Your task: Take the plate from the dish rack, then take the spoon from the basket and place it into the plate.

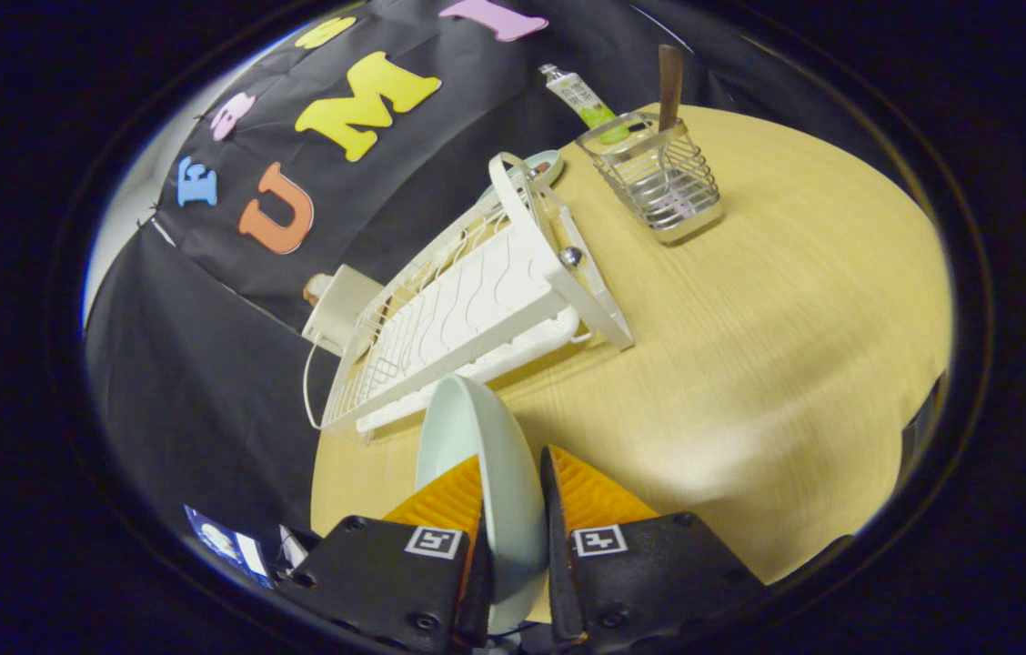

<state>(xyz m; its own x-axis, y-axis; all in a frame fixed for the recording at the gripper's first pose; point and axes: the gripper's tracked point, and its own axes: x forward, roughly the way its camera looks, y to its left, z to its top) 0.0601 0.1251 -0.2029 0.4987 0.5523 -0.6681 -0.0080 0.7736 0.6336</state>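
White wire dish rack [467, 309] is sitting empty on the light wooden bench [777, 364], just beyond the tongs [513, 496]. Tongs are gripping the pale green round plate [477, 437] edge-on, both fingers pressing its faces. Farther right, a brown-handled spoon [669, 86] is standing in the metal wire basket [658, 177].
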